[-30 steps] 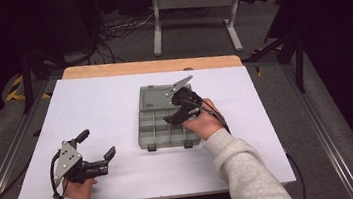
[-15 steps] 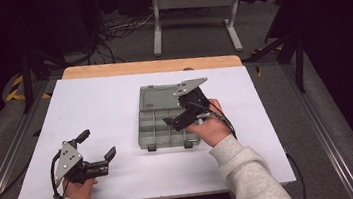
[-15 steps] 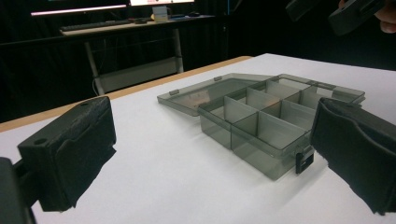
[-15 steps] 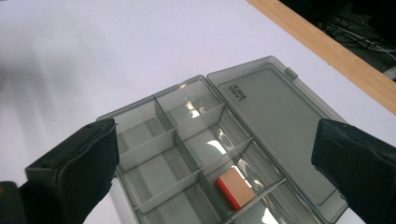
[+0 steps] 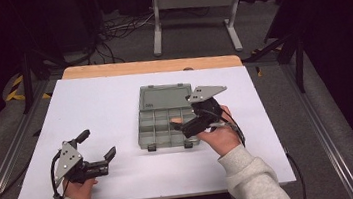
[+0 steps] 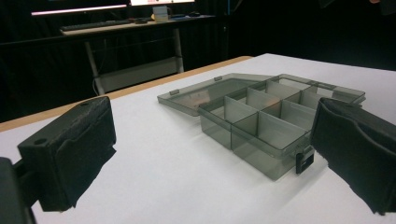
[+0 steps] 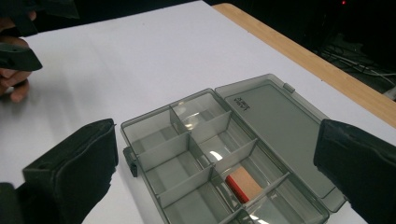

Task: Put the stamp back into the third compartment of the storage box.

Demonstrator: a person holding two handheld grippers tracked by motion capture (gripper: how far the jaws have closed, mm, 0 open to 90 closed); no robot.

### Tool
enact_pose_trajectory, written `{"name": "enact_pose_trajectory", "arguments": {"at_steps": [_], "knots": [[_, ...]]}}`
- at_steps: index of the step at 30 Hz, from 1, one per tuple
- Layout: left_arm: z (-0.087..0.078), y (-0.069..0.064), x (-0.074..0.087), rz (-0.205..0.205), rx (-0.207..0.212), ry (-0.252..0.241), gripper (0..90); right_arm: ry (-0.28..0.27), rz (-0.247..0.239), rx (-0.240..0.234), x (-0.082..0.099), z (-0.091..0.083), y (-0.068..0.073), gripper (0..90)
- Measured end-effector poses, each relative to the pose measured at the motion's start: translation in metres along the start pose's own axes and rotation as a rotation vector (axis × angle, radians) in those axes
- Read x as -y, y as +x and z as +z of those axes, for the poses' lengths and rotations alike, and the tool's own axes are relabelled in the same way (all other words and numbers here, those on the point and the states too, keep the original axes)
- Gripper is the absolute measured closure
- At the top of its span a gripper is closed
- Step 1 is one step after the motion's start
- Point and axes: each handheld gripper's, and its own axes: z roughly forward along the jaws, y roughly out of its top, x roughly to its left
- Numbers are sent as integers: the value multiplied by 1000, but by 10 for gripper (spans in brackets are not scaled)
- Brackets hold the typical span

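Organizer box lies lid-open for loading, a block inside; right gripper hovers over it open-jawed, left gripper waits open beside.

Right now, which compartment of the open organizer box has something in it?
The one with the tan, red-edged block, beside the lid hinge in the organizer box. The other visible compartments look empty.

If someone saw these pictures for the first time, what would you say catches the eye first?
Most striking is the smoke-grey compartment box lying open in the middle of the white table, its lid folded flat toward the far edge. The right gripper hovers open over the box's near right part, and in its own view a small tan block with a red side sits in one compartment. The left gripper is open at the near left.
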Motion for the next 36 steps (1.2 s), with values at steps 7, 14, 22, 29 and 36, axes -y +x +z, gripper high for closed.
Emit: {"name": "enact_pose_trajectory", "arguments": {"at_steps": [7, 14, 22, 29, 36], "knots": [[0, 1, 0, 1, -2, 0, 13, -81, 8, 9, 19, -13, 4, 3], [0, -1, 0, 0, 2, 1, 12, -166, 38, 13, 47, -26, 6, 3], [1, -2, 0, 2, 2, 3, 12, -223, 52, 34, 74, -34, 9, 4], [1, -2, 0, -1, 2, 1, 12, -276, 31, 49, 93, -38, 12, 4], [1, -1, 1, -1, 2, 4, 12, -306, 53, 52, 112, -37, 10, 4]]}}
